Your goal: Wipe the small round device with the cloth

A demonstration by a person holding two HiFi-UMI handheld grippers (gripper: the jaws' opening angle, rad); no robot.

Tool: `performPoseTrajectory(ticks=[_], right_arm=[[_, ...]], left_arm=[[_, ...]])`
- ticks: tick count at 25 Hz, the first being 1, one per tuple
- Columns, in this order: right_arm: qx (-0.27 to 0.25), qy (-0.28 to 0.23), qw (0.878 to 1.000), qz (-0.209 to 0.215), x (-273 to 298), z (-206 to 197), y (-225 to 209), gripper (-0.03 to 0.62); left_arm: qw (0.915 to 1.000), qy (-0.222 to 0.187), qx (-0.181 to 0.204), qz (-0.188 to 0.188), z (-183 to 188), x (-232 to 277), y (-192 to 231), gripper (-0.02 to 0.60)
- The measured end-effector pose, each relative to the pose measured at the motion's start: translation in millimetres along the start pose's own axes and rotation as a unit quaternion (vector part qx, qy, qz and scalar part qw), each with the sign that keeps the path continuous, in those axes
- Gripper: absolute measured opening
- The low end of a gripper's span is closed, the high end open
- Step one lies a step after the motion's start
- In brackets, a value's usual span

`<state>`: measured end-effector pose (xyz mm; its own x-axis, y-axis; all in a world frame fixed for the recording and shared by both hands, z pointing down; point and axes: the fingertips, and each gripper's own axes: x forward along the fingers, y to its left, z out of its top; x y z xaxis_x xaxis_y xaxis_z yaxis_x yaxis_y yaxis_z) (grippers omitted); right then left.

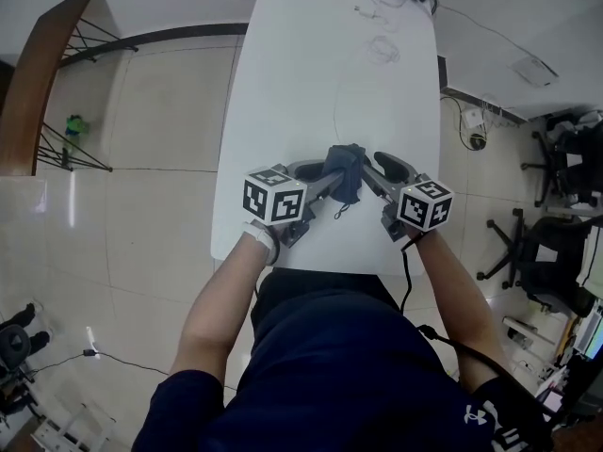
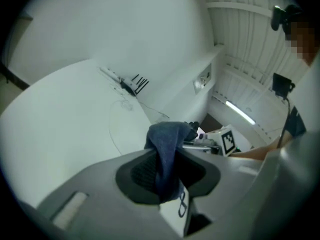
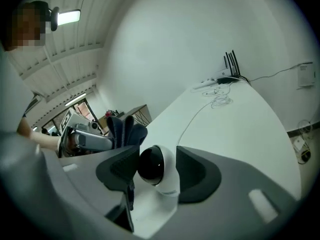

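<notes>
A dark blue cloth (image 1: 345, 172) hangs bunched between the pads of my left gripper (image 1: 325, 183), which is shut on it. In the left gripper view the cloth (image 2: 165, 151) drapes down through the jaws of the left gripper (image 2: 168, 173). The small round device (image 3: 159, 170), white with a black dome, stands on the white table (image 1: 320, 73) between the jaws of my right gripper (image 3: 158, 176). Those jaws stand wide, not pressing on it. The right gripper (image 1: 375, 173) faces the left one closely. In the head view the cloth hides the device.
A thin cable (image 1: 336, 102) runs from the device up the table to a router and power strip (image 3: 229, 75) at the far end. Office chairs (image 1: 546, 243) stand on the floor to the right. A wooden shelf (image 1: 38, 73) is at far left.
</notes>
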<state>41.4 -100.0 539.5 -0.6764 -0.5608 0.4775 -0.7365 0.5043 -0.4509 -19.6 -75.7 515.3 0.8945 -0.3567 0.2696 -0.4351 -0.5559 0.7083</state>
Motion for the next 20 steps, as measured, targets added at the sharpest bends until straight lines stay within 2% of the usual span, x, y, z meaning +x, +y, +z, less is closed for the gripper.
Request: performPoseTrajectory(ticks=[4, 6, 8, 10, 14, 16, 17, 20], right_arm=[[0.003, 0.005, 1.000, -0.003, -0.2, -3.5, 1.3, 0.224], [0.005, 0.006, 1.000, -0.003, -0.2, -5.0, 2.7, 0.219], [0.006, 0.005, 1.000, -0.004, -0.9, -5.9, 2.9, 0.219], [0.008, 0.002, 1.000, -0.005, -1.1, -6.0, 3.9, 0.219], [0.008, -0.005, 1.000, -0.008, -1.0, -5.7, 4.9, 0.212], [0.006, -0.007, 1.000, -0.009, -0.3, -6.0, 3.9, 0.209], [0.005, -0.006, 1.000, -0.009, 0.3, -6.4, 4.2, 0.207], [0.001, -0.010, 1.000, -0.005, -0.3, -2.5, 7.3, 0.198]], left_arm=[[0.9973, -0.004, -0.063, 0.036, -13.6, 1.0, 35.0, 0.091], [0.9918, -0.009, -0.107, 0.069, -21.1, -4.4, 54.4, 0.091], [0.9835, 0.008, -0.142, 0.112, -34.2, -6.9, 72.8, 0.091], [0.9757, 0.038, -0.154, 0.151, -44.5, -6.0, 85.6, 0.091], [0.9650, 0.106, -0.134, 0.199, -54.4, 6.4, 95.7, 0.091], [0.9650, 0.112, -0.133, 0.197, -50.3, 10.5, 95.2, 0.091], [0.9680, 0.104, -0.132, 0.186, -44.3, 9.1, 91.3, 0.091], [0.9829, 0.075, -0.109, 0.128, -14.8, -7.9, 60.1, 0.091]])
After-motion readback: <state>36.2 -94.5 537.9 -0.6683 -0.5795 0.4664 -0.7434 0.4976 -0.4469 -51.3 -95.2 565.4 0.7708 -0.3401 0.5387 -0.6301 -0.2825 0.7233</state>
